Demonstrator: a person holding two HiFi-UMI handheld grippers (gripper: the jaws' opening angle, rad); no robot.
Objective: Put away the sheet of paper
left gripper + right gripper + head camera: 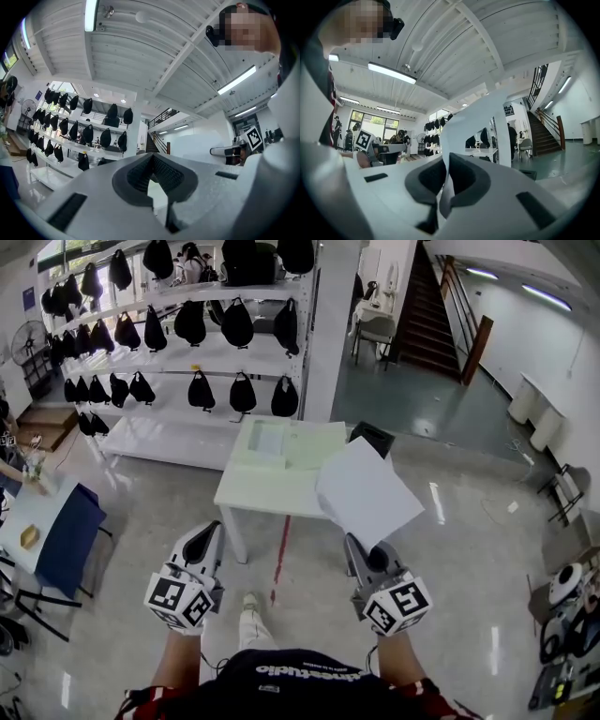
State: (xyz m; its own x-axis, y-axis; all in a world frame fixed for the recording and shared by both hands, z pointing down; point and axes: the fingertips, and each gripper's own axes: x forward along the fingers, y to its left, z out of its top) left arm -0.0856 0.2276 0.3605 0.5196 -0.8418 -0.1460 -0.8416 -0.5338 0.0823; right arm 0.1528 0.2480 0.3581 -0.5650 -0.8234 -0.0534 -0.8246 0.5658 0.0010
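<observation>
head view, and the right claw (pixel 356 547) is clamped on the near corner of the paper (pixel 367 491), holding it up over the floor just in front of the table (pixel 258 488). the paper fans out and covers the table's right front corner. right gripper view backs it up: jaws pinched on the paper (pixel 474 123), which rises up the middle and blocks much of the room behind. left claw (pixel 208 532) hangs alongside, well apart from the paper; left gripper view shows its jaws closed, nothing between them. a black bin (pixel 377 435) peeks out past the paper, partly hidden.
</observation>
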